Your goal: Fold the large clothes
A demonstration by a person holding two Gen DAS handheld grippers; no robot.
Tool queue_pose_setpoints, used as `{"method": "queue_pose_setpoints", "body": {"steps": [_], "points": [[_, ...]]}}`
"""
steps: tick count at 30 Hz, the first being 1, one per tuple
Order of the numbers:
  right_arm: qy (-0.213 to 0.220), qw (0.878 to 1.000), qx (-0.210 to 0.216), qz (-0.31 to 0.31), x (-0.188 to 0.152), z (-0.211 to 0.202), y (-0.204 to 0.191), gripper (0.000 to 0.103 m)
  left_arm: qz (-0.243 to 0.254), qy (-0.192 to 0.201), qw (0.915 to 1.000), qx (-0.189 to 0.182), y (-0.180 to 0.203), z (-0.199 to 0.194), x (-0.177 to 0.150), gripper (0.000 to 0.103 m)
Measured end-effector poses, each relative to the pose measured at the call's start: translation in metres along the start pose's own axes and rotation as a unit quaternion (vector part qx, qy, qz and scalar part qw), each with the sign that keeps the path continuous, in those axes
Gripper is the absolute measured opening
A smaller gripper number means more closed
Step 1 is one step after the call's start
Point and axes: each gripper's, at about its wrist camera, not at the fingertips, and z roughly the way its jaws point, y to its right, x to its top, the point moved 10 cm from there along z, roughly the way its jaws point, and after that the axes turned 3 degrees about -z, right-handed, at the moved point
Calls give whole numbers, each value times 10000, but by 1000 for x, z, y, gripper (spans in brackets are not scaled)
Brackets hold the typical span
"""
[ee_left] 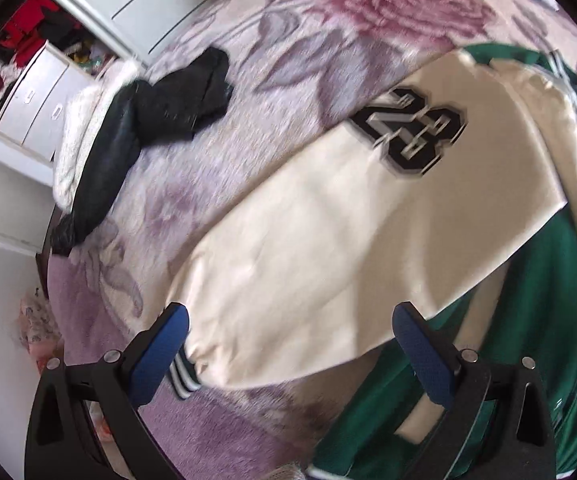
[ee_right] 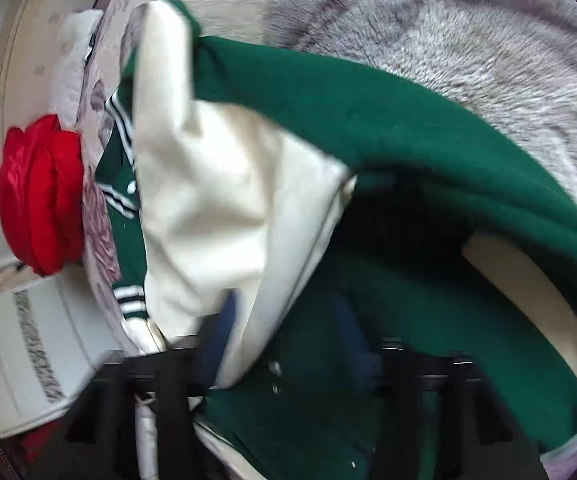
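Green-and-cream jacket (ee_left: 328,240) lies on bed (ee_left: 228,160). Left claw (ee_left: 288,356) spread wide above the cream sleeve, gripping nothing. Right claw (ee_right: 284,340) narrowed on jacket cloth, picture blurred. Black garment (ee_left: 148,120) well apart; white drawers (ee_left: 40,100) beyond.

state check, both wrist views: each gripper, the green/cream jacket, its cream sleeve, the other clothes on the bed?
left gripper: open, hovering over the sleeve, holding nothing.
right gripper: shut on jacket fabric, blurred.
jacket: green body lifted and draped, part-folded.
cream sleeve: laid flat across the jacket, striped cuff on the blanket.
black garment: crumpled, untouched.
red garment: bunched at the bed edge.
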Motion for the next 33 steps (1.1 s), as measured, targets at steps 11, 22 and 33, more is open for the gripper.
{"method": "queue_pose_setpoints", "body": {"steps": [11,22,33], "points": [[304,9853,-1125,-1247,-1,-63,-18,49,-2091,-1608,9514,-1587,-63,44,-88,103],[-181,9671,-1407,-2113,-107,-13,-44,51,-4815,-1273,8238,-2707,-110,129,-60,38],[293,8931,-1970,-4033,-129,41,-169,81,-3910,291,9041,-1697,-216,177,111,16]]}}
